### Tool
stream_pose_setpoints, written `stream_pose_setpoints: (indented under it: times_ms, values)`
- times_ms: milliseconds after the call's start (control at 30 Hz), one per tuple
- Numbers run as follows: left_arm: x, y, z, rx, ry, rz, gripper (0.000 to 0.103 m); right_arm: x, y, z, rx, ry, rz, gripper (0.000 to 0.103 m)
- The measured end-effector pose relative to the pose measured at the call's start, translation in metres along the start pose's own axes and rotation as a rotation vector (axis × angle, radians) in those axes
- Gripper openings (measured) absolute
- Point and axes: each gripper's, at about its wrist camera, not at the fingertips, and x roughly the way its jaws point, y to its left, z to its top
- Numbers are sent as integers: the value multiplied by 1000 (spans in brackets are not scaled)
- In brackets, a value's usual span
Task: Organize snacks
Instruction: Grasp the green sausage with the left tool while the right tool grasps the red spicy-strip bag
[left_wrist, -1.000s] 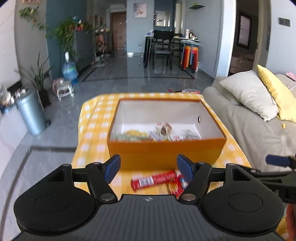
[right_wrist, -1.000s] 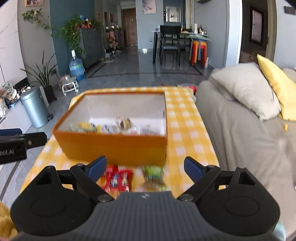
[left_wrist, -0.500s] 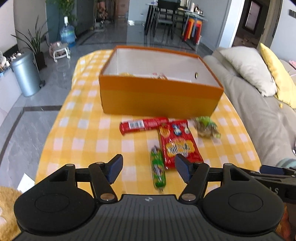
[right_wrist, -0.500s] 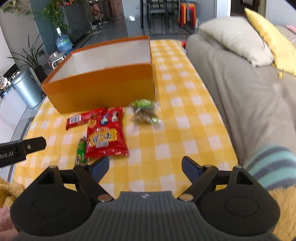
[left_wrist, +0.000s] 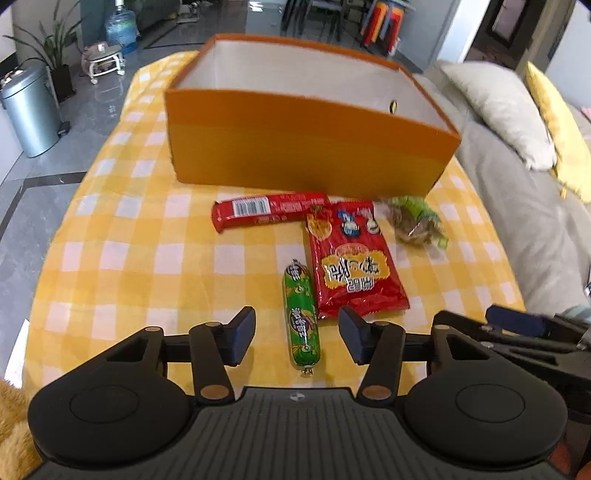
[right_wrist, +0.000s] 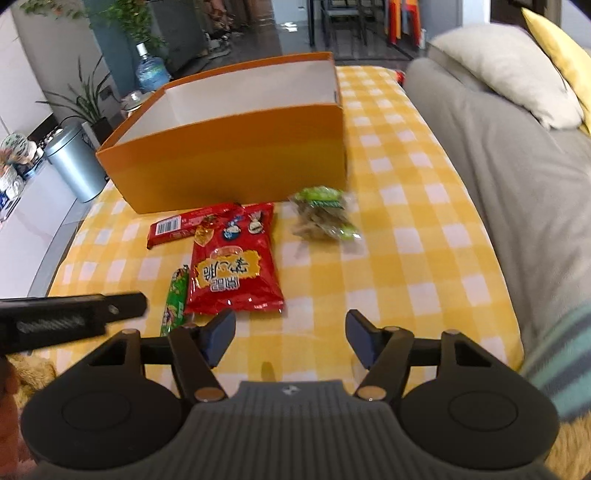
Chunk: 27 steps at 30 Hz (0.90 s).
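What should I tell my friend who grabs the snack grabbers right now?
Left gripper: closing around the green sausage stick, not yet pinching it.
Right gripper: closing, nothing between its fingers.
Outside, in front of the orange box: green sausage stick, big red bag, red bar, green-wrapped snack.
Left to do: all four go in the box.

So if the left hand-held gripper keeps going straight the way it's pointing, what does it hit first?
Most likely the green sausage stick, lying between the closing jaws of the left hand-held gripper, not yet gripped. The big red snack bag is just to its right; depth is uncertain.
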Motion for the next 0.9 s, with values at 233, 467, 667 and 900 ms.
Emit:
stream_pose_setpoints:
  times_ms: [233,467,667,900]
  values:
    - [28,-5,4,31,61,6,53,13,-3,6,9,6,16,64]
    - [44,-2,8,21,96,19,45,23,2,10,-17,0,40,64]
    - [56,-1,15,18,119,4,35,32,5,14,-37,-3,45,64]
    - [61,1,18,21,144,-15,30,40,10,20,-81,-27,58,63]
